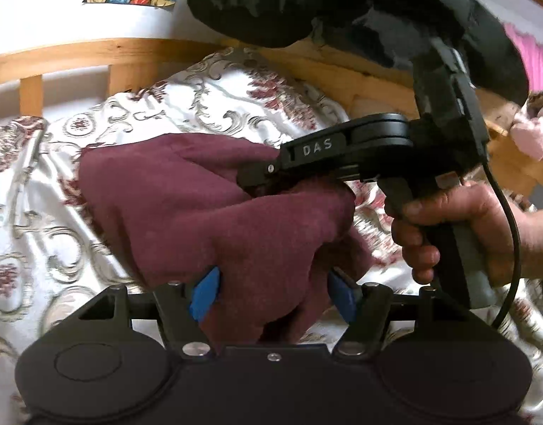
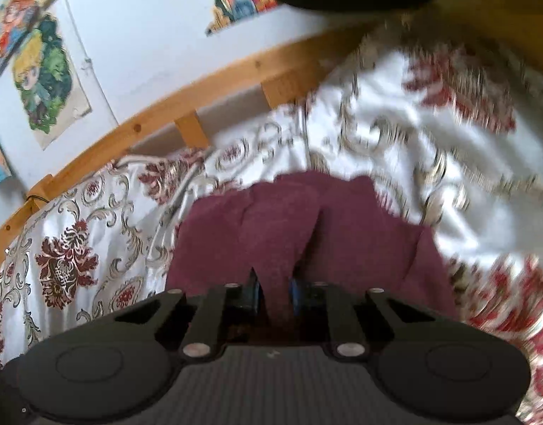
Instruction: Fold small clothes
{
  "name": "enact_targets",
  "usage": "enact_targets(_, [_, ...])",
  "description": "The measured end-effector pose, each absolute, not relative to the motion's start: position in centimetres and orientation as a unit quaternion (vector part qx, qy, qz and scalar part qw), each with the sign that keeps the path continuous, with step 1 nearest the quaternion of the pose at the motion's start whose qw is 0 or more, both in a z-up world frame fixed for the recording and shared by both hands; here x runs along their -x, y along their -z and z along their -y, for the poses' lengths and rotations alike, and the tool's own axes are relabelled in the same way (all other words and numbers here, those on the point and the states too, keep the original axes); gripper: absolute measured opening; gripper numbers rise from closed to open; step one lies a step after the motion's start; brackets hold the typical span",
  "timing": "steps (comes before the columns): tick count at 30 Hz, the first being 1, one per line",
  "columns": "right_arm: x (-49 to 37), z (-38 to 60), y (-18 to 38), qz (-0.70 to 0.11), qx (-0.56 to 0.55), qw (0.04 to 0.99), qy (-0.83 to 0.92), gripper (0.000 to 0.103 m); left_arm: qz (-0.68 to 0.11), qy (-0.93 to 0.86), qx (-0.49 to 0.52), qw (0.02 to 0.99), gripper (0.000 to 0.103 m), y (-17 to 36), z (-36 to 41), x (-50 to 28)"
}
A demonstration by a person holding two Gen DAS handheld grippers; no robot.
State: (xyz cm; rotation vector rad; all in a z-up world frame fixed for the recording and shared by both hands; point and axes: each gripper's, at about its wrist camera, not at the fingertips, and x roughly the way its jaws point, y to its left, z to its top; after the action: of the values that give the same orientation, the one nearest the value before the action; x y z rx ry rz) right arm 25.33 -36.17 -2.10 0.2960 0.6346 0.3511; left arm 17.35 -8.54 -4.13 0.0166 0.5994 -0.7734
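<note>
A maroon cloth point(image 1: 200, 205) lies bunched on the floral bedspread point(image 1: 59, 248). My left gripper point(image 1: 275, 294) has its blue pads wide apart, with a fold of the cloth hanging between them. My right gripper point(image 1: 257, 180) comes in from the right, held by a hand, and its fingertips are pinched on the cloth's upper edge. In the right wrist view the maroon cloth point(image 2: 307, 226) is clamped between the nearly closed fingers of the right gripper point(image 2: 275, 290) and drapes forward over the bedspread point(image 2: 76, 248).
A wooden bed rail point(image 1: 94, 53) runs behind the bedspread, with a white wall and colourful posters point(image 2: 41, 71) beyond. A dark sleeve point(image 1: 342, 7) hangs overhead. Pink clothing point(image 1: 533, 131) lies at the far right.
</note>
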Motion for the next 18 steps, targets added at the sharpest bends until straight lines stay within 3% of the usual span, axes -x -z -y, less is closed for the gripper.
enact_targets(8, [-23.7, 40.7, 0.9, -0.280, -0.149, 0.940, -0.129, 0.017, -0.265, 0.424, 0.013, 0.866, 0.068, 4.2, 12.0, -17.1])
enact_targets(18, [-22.7, 43.0, 4.1, -0.310, -0.176, 0.928, -0.114, 0.017, -0.271, 0.439, 0.019, 0.857, 0.083, 4.7, 12.7, -16.5])
